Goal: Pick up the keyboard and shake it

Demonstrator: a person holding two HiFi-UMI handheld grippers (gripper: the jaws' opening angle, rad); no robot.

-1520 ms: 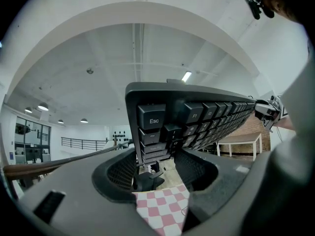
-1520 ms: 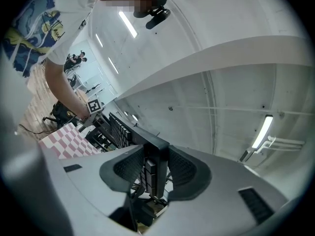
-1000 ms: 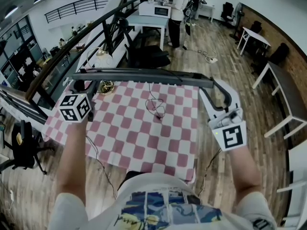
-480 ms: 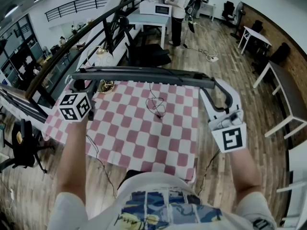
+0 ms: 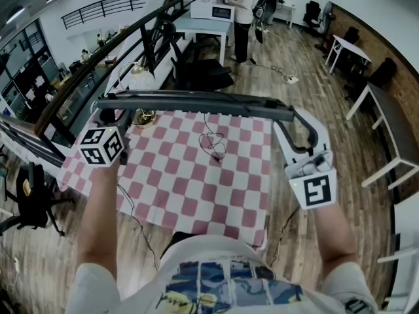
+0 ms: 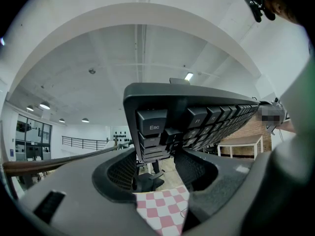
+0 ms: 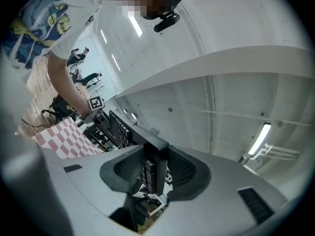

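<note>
A long dark keyboard (image 5: 196, 99) hangs in the air above the checkered table (image 5: 190, 188), seen edge-on and nearly level. My left gripper (image 5: 108, 114) is shut on its left end; in the left gripper view the Esc-key corner of the keyboard (image 6: 197, 112) sits between the left gripper's (image 6: 156, 154) pads. My right gripper (image 5: 292, 114) is shut on the right end; the right gripper view shows the keyboard (image 7: 123, 129) edge clamped between the right gripper's (image 7: 154, 170) pads. The keys face down and towards me.
A thin black cable (image 5: 213, 144) dangles from the keyboard onto the pink-and-white cloth. A brass lamp base (image 5: 142, 117) stands at the table's far left corner. A railing (image 5: 78, 84) runs along the left, an office chair (image 5: 29, 201) lower left, people (image 5: 245, 15) stand far behind.
Both grippers keep their hold on the keyboard. The right gripper and its end of the keyboard have sunk very slightly; otherwise the pose is almost the same.
</note>
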